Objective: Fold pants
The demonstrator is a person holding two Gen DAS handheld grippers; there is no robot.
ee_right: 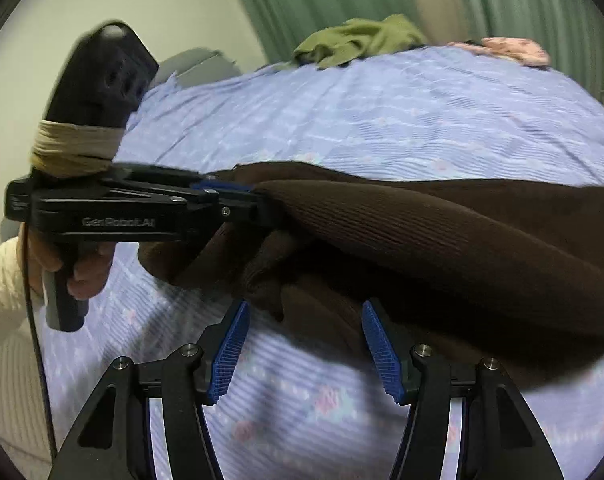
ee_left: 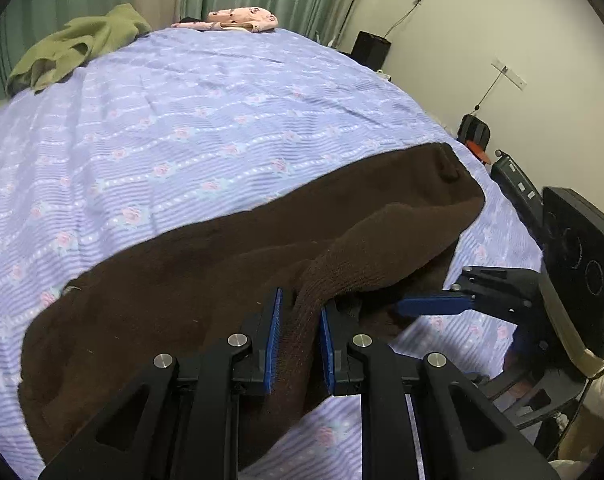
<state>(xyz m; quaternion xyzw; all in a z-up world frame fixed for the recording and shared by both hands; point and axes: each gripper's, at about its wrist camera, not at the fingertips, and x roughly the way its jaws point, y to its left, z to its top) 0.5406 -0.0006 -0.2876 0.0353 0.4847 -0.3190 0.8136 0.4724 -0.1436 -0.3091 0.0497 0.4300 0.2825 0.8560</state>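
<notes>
Lilac bedsheet [ee_left: 189, 128] spreads ahead of both grippers, with the brown knit pants [ee_left: 173, 280] across its near part. Soft, limp and thick, they would likely sag and drag, so edges and hems look the best holds. Left gripper [ee_left: 299, 332] pinches a raised ribbed fold. Right gripper [ee_right: 306, 344] gapes wide, just short of the cloth.

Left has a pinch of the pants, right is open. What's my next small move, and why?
Probably ease the right gripper forward and shut it on the pants edge just ahead. Its jaws stand open and empty over the sheet, while the left gripper alone holds a bunched fold.
</notes>
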